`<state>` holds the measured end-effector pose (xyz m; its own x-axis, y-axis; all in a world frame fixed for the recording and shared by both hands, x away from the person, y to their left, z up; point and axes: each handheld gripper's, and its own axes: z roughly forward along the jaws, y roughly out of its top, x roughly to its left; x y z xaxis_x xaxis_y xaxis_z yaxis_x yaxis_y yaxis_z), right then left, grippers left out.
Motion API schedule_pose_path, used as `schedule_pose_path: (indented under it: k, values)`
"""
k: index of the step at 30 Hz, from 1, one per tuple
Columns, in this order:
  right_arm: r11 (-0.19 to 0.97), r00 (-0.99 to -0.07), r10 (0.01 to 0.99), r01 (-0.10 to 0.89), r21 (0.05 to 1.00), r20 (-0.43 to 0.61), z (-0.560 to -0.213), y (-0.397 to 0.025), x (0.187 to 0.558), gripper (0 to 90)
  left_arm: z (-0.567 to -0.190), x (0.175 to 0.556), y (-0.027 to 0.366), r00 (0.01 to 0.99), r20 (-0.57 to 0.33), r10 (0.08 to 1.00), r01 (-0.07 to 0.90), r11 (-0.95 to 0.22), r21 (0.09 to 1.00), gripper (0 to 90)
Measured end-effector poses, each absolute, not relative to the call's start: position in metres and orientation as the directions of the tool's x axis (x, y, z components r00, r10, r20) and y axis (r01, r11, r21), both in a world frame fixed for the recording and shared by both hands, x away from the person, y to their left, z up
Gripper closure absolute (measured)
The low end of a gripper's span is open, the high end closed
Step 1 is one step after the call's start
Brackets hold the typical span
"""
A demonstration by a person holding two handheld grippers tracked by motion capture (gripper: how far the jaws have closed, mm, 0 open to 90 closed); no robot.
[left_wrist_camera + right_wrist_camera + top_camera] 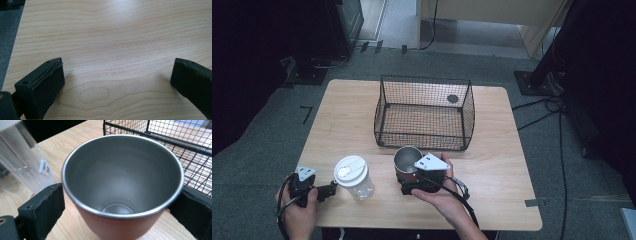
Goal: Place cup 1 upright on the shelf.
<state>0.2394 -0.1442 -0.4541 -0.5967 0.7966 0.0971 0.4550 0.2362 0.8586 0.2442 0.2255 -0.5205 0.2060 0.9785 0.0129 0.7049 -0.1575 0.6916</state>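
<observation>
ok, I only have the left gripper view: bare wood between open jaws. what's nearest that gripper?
Observer: A clear cup with a white lid stands upright just beyond the tips of the left gripper, outside its jaws.
Operator: and the other hand?
Observer: The right gripper has one jaw on each side of a metal cup, which is upright and empty.
Operator: anything past that?
Observer: A black wire basket sits on the table just behind the metal cup, with nothing in it.
</observation>
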Motion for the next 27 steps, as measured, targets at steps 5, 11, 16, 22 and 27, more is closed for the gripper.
schedule_pose_path:
  k: [5,11,16,22,27]
  values:
    - [0.223,-0.581,0.806,0.477,0.85,0.114,-0.458,-0.141,0.245,1.8,-0.521,0.244,0.226,0.206,0.013,0.978,0.705,-0.157,0.692,0.0]
    - [0.228,-0.572,0.815,0.464,0.856,0.092,-0.459,-0.135,0.249,1.8,-0.521,0.244,0.226,0.206,0.013,0.979,0.705,-0.157,0.692,0.0]
    - [0.23,-0.571,0.816,0.462,0.857,0.089,-0.461,-0.133,0.252,5.3,-0.521,0.244,0.226,0.206,0.013,0.978,0.705,-0.158,0.692,0.0]
    - [0.251,-0.578,0.814,0.446,0.859,0.063,-0.459,-0.133,0.251,6.5,-0.521,0.244,0.226,0.206,0.013,0.978,0.705,-0.158,0.691,0.0]
    - [0.236,-0.568,0.82,0.453,0.86,0.074,-0.458,-0.135,0.251,6.8,-0.52,0.244,0.226,0.206,0.013,0.978,0.705,-0.158,0.691,0.0]
